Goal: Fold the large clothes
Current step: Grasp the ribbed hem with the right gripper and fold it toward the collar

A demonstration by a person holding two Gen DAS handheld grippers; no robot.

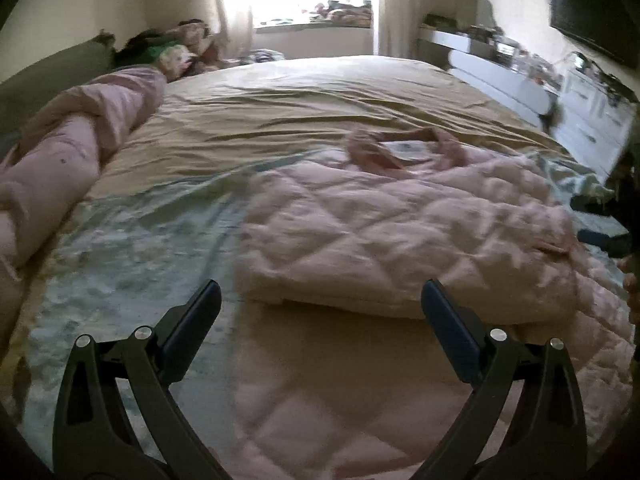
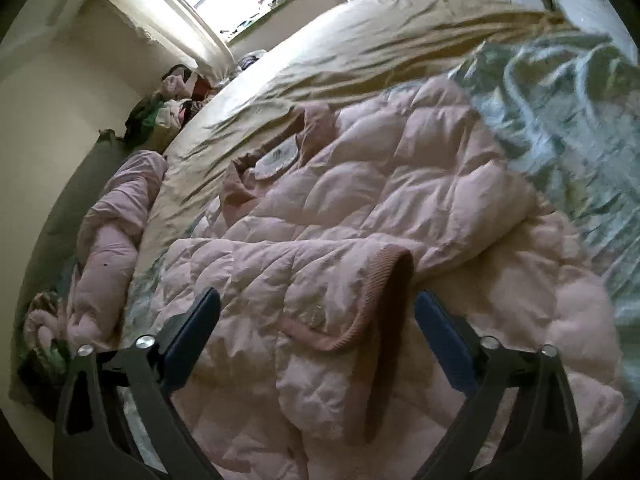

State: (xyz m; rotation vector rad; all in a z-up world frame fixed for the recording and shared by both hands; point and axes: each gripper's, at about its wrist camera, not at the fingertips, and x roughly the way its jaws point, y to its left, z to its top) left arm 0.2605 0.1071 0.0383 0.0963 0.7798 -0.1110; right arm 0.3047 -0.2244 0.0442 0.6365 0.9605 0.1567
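Note:
A pink quilted puffer jacket lies spread on the bed, its collar at the far end and a sleeve folded across the body. My left gripper is open and empty, hovering just above the jacket's near part. In the right wrist view the jacket fills the middle; a sleeve with a ribbed cuff lies folded across it. My right gripper is open, its jaws standing either side of that cuff, not closed on it. The right gripper also shows at the left wrist view's right edge.
The jacket rests on a pale green patterned sheet over a tan bedcover. A rolled pink blanket lies along the left side. Clothes pile by the headboard corner. White drawers and a wall TV stand right.

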